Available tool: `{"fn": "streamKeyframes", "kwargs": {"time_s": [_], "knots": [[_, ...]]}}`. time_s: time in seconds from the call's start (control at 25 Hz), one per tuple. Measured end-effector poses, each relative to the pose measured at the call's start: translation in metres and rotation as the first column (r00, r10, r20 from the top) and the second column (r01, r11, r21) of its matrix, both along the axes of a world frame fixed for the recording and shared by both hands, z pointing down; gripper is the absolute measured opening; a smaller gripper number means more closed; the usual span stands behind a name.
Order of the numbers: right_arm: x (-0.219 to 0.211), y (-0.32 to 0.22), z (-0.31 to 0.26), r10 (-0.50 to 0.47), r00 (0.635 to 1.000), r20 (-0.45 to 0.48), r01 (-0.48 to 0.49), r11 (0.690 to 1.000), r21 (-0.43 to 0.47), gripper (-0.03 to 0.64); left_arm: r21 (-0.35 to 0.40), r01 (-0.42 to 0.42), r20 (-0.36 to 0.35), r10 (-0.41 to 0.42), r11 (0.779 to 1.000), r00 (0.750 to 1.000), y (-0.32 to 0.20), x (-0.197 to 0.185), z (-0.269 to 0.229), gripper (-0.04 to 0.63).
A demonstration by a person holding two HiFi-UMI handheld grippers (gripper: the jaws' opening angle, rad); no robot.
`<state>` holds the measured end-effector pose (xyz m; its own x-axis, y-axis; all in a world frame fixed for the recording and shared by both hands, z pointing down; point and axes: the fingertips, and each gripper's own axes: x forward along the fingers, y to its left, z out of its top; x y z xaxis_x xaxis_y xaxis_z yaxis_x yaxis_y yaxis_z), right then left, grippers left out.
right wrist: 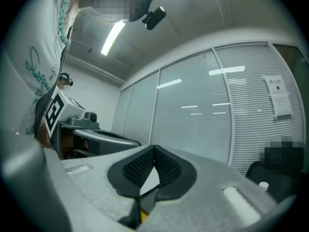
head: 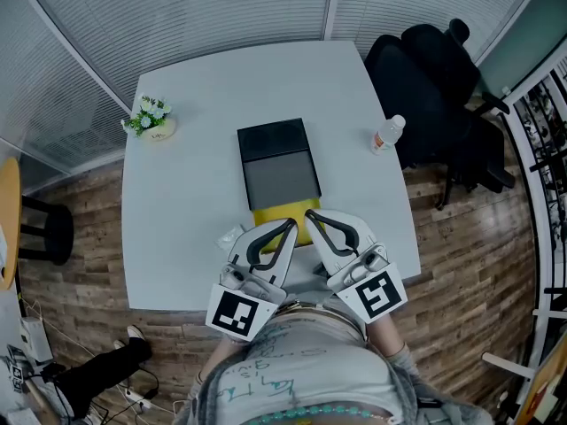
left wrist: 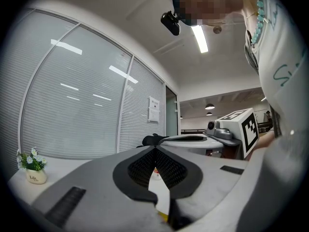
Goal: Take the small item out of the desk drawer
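Observation:
A black desk drawer unit (head: 276,159) lies in the middle of the white desk (head: 177,220); its near part is grey, and a yellow piece (head: 276,219) shows at its near end. My left gripper (head: 290,227) and right gripper (head: 311,215) hover side by side over that yellow end. Both point away from me, and the yellow piece is partly hidden under them. In the left gripper view the left gripper's (left wrist: 155,149) jaws meet at their tips with nothing between them. The right gripper (right wrist: 154,148) is shut and empty too. No small item shows inside the drawer unit.
A small white flower pot (head: 151,119) stands at the desk's far left corner and a plastic bottle (head: 387,134) near its right edge. A black office chair (head: 443,82) sits beyond the right edge. A small pale object (head: 230,235) lies left of my left gripper.

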<state>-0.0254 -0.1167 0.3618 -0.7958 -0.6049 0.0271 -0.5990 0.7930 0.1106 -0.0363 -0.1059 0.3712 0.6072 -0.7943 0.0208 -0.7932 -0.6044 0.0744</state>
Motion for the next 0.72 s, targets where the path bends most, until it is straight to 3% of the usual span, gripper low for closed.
{"fn": "streamKeyframes", "kwargs": {"time_s": [0.72], "knots": [[-0.0048, -0.0012, 0.0091, -0.015, 1.0, -0.02, 0.015, 0.999, -0.03, 0.003, -0.018, 0.0, -0.002, 0.0, 1.0, 1.0, -0.0026, -0.0022, 0.0041, -0.002]]}}
